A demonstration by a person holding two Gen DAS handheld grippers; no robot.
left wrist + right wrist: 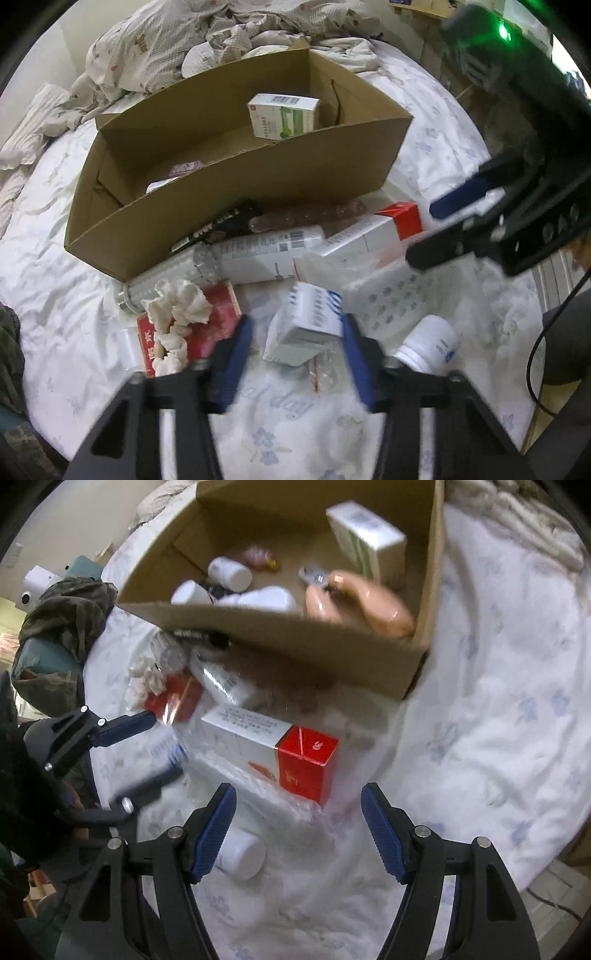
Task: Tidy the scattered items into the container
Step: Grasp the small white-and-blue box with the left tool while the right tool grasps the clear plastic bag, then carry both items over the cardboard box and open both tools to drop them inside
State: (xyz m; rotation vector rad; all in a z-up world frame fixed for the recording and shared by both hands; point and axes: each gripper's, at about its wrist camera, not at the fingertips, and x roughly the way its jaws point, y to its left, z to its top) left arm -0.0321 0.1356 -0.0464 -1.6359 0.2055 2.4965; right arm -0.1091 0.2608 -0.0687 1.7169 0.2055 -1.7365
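A brown cardboard box stands on the bed, holding a green-and-white carton, white bottles and a peach-coloured item. My left gripper is open around a white-and-blue carton, its pads on either side. In the right wrist view the left gripper shows the same carton between its fingers. My right gripper is open and empty above a red-and-white box and a white bottle. The right gripper also shows in the left wrist view.
In front of the box lie a crumpled tissue on a red packet, a long white tube, a clear bottle, a dark packet and a clear plastic bag. A rumpled quilt lies behind.
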